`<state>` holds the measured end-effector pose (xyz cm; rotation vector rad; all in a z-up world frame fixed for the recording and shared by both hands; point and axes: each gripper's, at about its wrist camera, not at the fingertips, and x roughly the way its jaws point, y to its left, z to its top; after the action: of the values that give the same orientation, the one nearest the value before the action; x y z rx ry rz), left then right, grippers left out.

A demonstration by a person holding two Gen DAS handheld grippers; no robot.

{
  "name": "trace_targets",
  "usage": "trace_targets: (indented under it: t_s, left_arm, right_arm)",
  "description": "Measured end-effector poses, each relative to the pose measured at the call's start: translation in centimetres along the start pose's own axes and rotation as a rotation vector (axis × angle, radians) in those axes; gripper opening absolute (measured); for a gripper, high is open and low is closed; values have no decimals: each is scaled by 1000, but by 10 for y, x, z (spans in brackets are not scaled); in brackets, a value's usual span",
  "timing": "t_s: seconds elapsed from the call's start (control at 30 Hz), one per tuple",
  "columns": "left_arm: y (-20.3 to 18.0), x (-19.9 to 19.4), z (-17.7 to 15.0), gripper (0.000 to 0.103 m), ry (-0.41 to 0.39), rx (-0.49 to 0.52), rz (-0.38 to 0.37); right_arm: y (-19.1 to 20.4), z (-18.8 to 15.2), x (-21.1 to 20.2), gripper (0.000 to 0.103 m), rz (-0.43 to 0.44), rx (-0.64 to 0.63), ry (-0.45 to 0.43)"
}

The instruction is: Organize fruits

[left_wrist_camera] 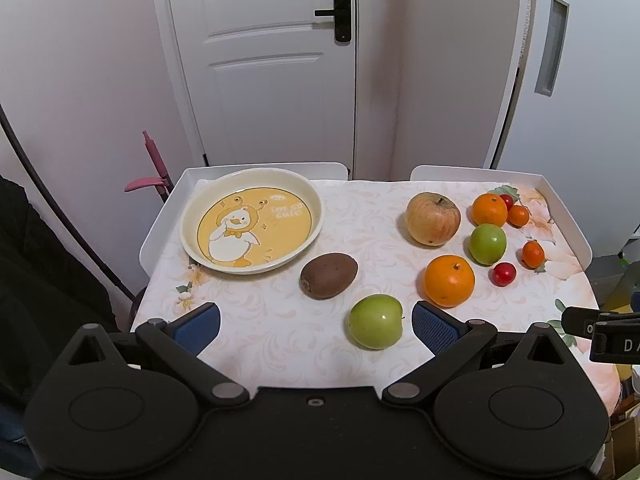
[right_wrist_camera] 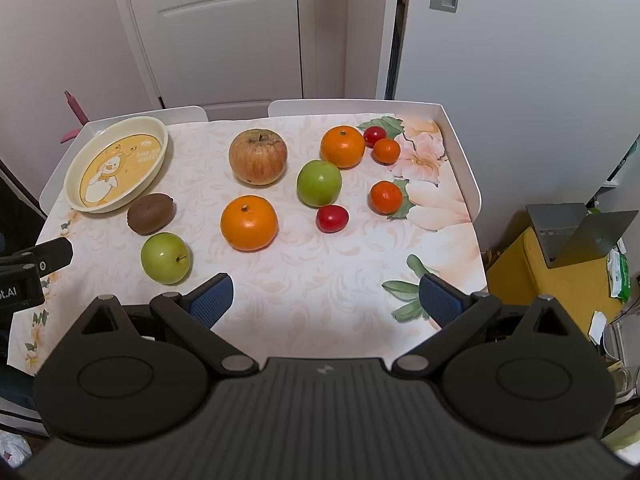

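Task judged not begun. Duck plate, upper left on the desk, held nothing. All fruit lay loose on the cloth: kiwi beside the plate, green apple lower centre. Left tongs and right tongs wide, empty.

Far cherry tomato half hidden behind orange.

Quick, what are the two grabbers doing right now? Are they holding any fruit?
Left gripper: open, holding nothing, above the floral tablecloth.
Right gripper: open, holding nothing.
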<state>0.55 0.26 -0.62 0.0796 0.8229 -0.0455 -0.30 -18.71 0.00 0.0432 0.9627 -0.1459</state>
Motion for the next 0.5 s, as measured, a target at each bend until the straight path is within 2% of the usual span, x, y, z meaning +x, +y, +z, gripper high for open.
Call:
trace_targets:
  t_s: [0.5]
  left_arm:
    - [0, 2, 3, 103, 14, 2, -4]
  right_arm:
    - [-2, 7, 3, 103, -4, 3, 3]
